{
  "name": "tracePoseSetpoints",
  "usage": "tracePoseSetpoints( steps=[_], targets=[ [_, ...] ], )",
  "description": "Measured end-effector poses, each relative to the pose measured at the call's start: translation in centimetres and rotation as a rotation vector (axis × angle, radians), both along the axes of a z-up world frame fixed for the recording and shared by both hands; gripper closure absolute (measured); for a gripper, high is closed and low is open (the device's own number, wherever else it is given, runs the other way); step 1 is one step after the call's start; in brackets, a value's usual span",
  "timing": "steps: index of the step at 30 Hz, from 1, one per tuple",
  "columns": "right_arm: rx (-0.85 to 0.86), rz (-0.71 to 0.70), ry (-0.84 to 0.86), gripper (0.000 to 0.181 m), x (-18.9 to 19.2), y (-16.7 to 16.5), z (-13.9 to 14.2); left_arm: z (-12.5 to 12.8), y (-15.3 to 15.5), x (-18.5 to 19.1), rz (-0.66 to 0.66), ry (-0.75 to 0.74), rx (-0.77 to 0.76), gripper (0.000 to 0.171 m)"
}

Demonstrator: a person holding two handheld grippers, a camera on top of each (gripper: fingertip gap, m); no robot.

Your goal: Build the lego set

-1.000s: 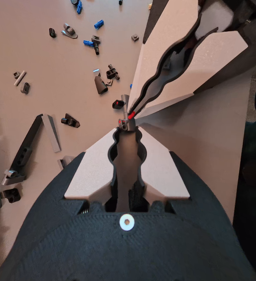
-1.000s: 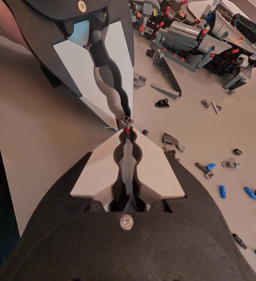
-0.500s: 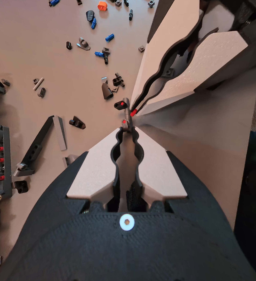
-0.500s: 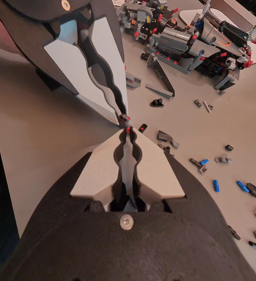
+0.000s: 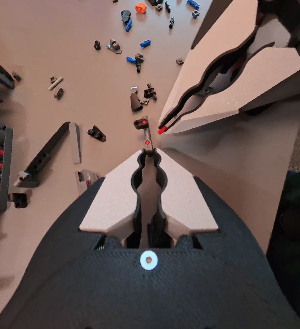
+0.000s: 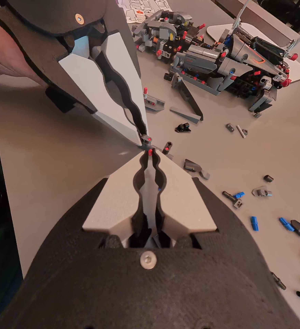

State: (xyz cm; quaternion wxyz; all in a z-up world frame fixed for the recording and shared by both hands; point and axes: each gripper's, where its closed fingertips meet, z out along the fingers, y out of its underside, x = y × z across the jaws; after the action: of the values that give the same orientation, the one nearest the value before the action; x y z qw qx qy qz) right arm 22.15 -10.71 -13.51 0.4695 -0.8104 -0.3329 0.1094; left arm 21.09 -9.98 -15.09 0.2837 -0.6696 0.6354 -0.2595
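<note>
left gripper pinching grey connector, right gripper pinching red pin

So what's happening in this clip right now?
A person is building a Lego set with two handheld grippers. The left gripper is shut on a small grey connector assembly with red axle ends, held above the table. The right gripper pinches a short red pin at its tips, close to the connector but not inserted. Loose grey, black and blue pieces lie scattered on the table, and the large part-built grey model sits at the far side.
</note>
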Motion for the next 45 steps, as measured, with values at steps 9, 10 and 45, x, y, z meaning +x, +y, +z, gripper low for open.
tracePoseSetpoints(
  steps=[9,10,45],
  targets=[
    [-0.006,0.001,0.001,0.179,0.2,-0.2,-0.1,-0.2,-2.1,-0.4,0.031,-0.038,-0.165,0.152],
    [-0.009,0.001,0.000,0.179,0.3,-0.3,-0.1,-0.2,-2.6,-0.5,0.016,-0.033,-0.169,0.151],
    [-0.144,0.156,0.041,0.179,-0.9,-1.6,-1.0,-1.0,-1.9,0.8,-0.316,0.014,0.285,0.158]
  ],
)
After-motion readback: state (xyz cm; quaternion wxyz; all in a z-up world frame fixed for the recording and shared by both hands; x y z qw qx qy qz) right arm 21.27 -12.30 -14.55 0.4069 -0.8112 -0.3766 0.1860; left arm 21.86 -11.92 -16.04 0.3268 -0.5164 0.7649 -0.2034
